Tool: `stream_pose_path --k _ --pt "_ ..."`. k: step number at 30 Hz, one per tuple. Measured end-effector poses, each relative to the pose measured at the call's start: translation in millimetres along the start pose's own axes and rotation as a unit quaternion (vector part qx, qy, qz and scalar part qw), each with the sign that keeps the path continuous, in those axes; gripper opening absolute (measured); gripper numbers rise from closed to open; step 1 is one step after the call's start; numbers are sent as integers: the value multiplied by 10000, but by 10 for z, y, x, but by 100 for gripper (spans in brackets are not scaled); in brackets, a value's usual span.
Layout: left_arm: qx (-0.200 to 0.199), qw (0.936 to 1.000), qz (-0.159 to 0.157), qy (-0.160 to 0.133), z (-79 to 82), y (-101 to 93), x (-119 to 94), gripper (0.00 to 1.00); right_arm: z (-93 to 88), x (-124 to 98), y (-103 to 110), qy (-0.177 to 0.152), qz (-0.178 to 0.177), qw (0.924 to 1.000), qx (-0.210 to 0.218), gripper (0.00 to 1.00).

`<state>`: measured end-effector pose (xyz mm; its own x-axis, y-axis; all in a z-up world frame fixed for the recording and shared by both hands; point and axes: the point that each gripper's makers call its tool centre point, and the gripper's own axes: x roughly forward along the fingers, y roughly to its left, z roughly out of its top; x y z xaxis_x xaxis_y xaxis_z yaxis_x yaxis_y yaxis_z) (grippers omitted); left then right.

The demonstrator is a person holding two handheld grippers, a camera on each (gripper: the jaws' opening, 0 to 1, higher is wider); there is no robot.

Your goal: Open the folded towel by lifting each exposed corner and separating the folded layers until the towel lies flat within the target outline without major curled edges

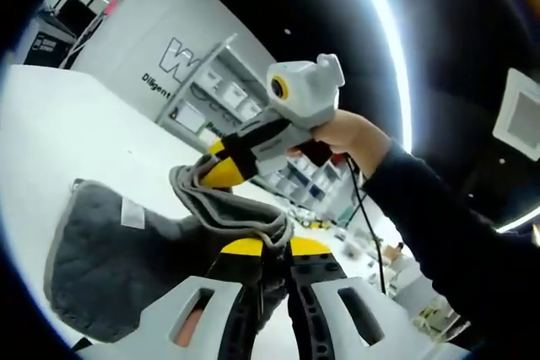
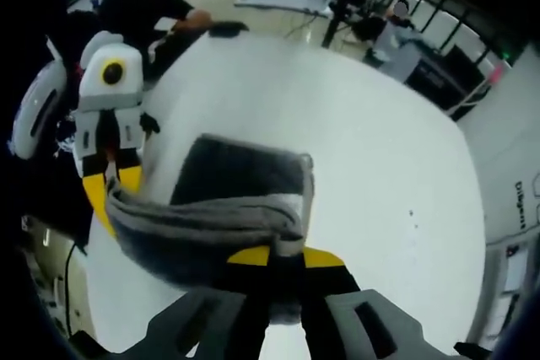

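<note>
A grey towel [image 1: 110, 267] with a pale edge trim and a small white label droops onto the white table [image 1: 59, 141], one edge lifted and bunched. My left gripper [image 1: 276, 246] is shut on that bunched edge just ahead of its yellow tips. A little further along the same edge, my right gripper [image 1: 221, 166], held by a hand in a dark sleeve, is pinched shut on the fabric. In the right gripper view the towel [image 2: 194, 217] stretches as a raised band between my right gripper [image 2: 287, 256] and my left gripper [image 2: 114, 187], with a darker folded part lying on the table behind.
The table [image 2: 388, 174] spreads wide and white around the towel. A white panel with lettering [image 1: 169, 48] and shelving [image 1: 215, 90] stand beyond it. A person in dark clothes [image 2: 160, 14] sits at the table's far edge, with desks behind.
</note>
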<state>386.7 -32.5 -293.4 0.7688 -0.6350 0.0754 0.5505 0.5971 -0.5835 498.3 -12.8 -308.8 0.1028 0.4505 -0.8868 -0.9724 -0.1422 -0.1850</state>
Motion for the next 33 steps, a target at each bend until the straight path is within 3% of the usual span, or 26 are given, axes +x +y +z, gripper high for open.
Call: stream_pose_path --k 11,24,33 --pt "-48 9999 -91 -106 49 -9 18 6 -35 -22 -41 -51 -67 9998 155 6" --pt "-120 9997 -113 -153 86 14 50 6 -38 36 -39 207 -26 9996 181 6" --pt "213 9993 -186 -235 159 -28 135 6 -57 -19 -74 148 -148 9996 214 6"
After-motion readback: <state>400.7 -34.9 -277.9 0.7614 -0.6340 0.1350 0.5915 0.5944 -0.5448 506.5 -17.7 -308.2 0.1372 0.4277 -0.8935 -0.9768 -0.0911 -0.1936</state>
